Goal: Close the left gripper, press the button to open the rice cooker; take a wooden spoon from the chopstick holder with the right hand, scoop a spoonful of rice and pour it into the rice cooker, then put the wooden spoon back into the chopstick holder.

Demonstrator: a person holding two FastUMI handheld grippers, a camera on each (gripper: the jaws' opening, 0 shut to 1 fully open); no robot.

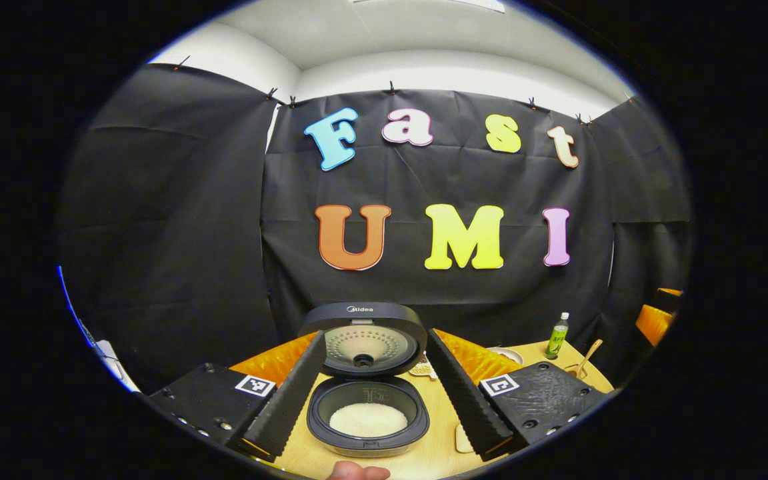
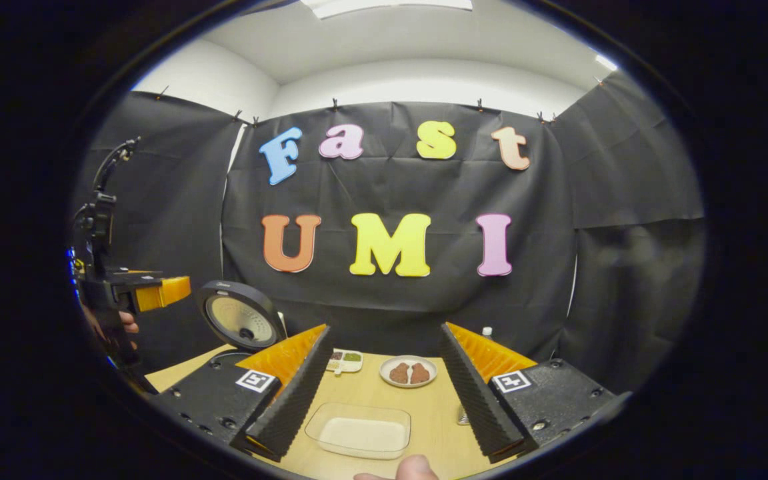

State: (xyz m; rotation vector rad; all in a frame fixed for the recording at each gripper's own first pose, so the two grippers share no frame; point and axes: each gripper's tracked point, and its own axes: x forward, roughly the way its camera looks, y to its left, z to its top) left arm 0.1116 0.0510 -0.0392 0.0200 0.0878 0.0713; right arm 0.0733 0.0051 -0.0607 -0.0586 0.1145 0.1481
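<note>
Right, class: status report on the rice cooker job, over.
Left hand-held gripper open, empty; right hand-held gripper likewise. Rice cooker lid up, rice inside. Wooden spoon untouched.

In the left gripper view the wooden spoon (image 1: pixel 587 358) was too small to make out past its handle — the right finger (image 1: pixel 467 393) hid its lower end. In the right gripper view the left finger (image 2: pixel 291 390) covered the rice cooker (image 2: pixel 241 319) body, and the small dishes (image 2: pixel 345 361) stayed too tiny to identify — the bench (image 2: pixel 424 413) was cut off below.

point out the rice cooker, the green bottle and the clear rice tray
rice cooker (image 1: pixel 368 420), left gripper view, on the rice in its pot
green bottle (image 1: pixel 557 339), left gripper view, on its body
clear rice tray (image 2: pixel 361 432), right gripper view, on the rice inside
</note>
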